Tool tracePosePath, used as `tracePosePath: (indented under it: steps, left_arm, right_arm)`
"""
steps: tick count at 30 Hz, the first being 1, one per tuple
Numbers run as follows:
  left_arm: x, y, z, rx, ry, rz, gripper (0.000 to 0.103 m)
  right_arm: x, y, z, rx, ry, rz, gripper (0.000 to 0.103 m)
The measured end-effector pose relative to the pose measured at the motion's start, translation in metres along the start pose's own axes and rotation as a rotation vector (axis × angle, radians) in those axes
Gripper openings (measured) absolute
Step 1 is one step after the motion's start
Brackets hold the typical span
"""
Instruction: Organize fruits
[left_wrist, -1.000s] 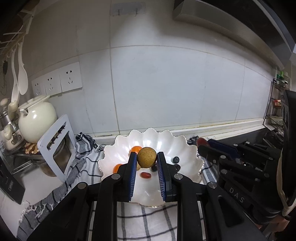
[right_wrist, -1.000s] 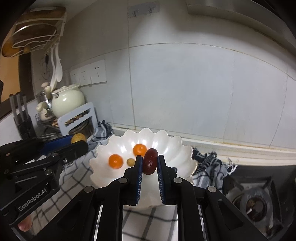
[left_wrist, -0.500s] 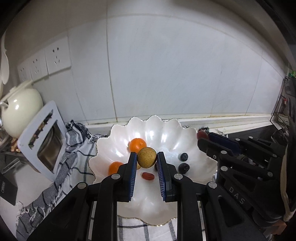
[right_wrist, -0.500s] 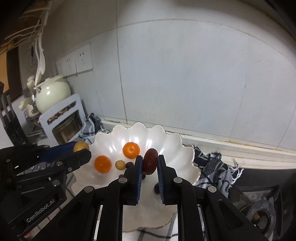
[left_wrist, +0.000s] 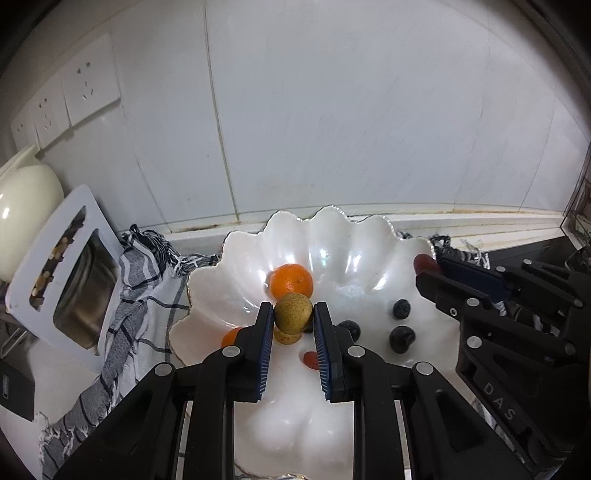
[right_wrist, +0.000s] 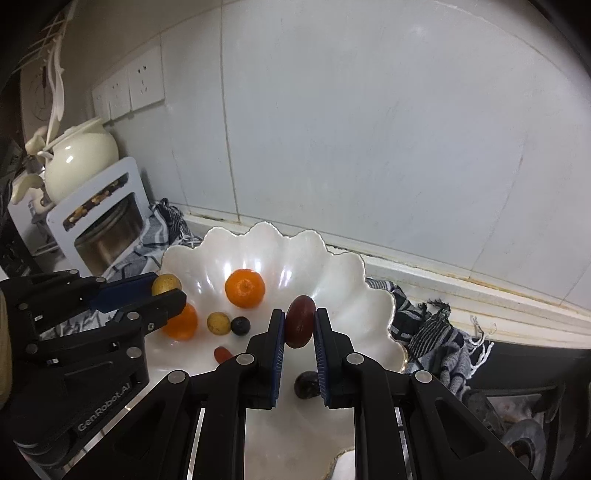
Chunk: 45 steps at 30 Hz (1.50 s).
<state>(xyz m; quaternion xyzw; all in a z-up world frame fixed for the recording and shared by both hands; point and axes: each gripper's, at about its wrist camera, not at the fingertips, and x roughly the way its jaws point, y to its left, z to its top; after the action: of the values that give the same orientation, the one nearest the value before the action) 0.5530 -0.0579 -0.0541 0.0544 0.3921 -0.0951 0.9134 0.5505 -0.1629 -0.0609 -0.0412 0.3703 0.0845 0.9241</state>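
**Two grippers hold fruit over the white bowl**

The left gripper (left_wrist: 293, 319) pinches a round tan fruit (left_wrist: 293, 312) between its blue pads. It holds the fruit over the scalloped white bowl (left_wrist: 236, 258). The right gripper (right_wrist: 300, 325) pinches a dark red oval fruit (right_wrist: 300, 321) above the right side of the same bowl.

Inside the bowl, one orange tangerine (right_wrist: 245, 288) sits near the back. A second tangerine (right_wrist: 183, 322) lies at the left, partly hidden by the left gripper. A small yellow fruit (right_wrist: 218, 322) touches a blueberry (right_wrist: 240, 325) beside it. A small red fruit (right_wrist: 222, 354) lies in front of them. Two more blueberries (left_wrist: 401, 308) sit on the right side of the bowl, near each other.

The bowl rests on a checked cloth (left_wrist: 122, 332). A cream teapot (right_wrist: 79, 158) stands at the left by the tiled wall.
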Motion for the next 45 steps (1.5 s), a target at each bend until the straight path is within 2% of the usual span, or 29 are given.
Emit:
tracePosePath:
  steps: [7, 10, 12, 13, 17, 19, 22, 24, 26, 32, 39, 45]
  left_arm:
    - [0.017, 0.009, -0.004, -0.006, 0.028, -0.010, 0.025]
    - [0.018, 0.011, -0.005, 0.000, 0.029, -0.007, 0.037]
    - [0.018, 0.013, -0.006, -0.003, 0.031, 0.006, 0.041]
    - [0.016, 0.014, -0.006, -0.002, 0.030, 0.011, 0.042]
    - [0.003, 0.014, -0.007, 0.008, 0.003, 0.041, 0.050]
    - [-0.009, 0.014, -0.007, 0.004, -0.017, 0.060, 0.056]
    - [-0.028, 0.013, -0.011, 0.009, -0.052, 0.088, 0.060]
    - [-0.043, 0.012, -0.015, 0.010, -0.079, 0.104, 0.067]
    - [-0.059, 0.010, -0.020, 0.012, -0.108, 0.117, 0.069]
    - [-0.117, 0.004, -0.042, 0.011, -0.201, 0.156, 0.078]
    - [-0.181, -0.009, -0.075, 0.026, -0.302, 0.192, 0.088]
    - [-0.233, -0.018, -0.105, 0.015, -0.376, 0.207, 0.093]
  right_arm:
    - [0.020, 0.001, -0.001, 0.003, 0.053, -0.018, 0.018]
    - [0.026, -0.001, -0.003, 0.019, 0.069, -0.027, 0.018]
    - [0.028, -0.003, -0.005, 0.033, 0.083, -0.034, 0.024]
    - [0.028, -0.004, -0.006, 0.042, 0.088, -0.039, 0.032]
    - [0.021, -0.008, -0.009, 0.064, 0.084, -0.051, 0.036]
    - [0.014, -0.009, -0.011, 0.073, 0.076, -0.051, 0.042]
    - [-0.004, -0.010, -0.015, 0.077, 0.044, -0.067, 0.047]
    - [-0.020, -0.009, -0.018, 0.081, 0.019, -0.077, 0.050]
    - [-0.038, -0.007, -0.022, 0.085, -0.014, -0.089, 0.057]
    - [-0.100, 0.002, -0.039, 0.078, -0.118, -0.135, 0.065]
    - [-0.167, 0.014, -0.065, 0.069, -0.208, -0.152, 0.073]
    - [-0.213, 0.020, -0.089, 0.079, -0.262, -0.155, 0.074]
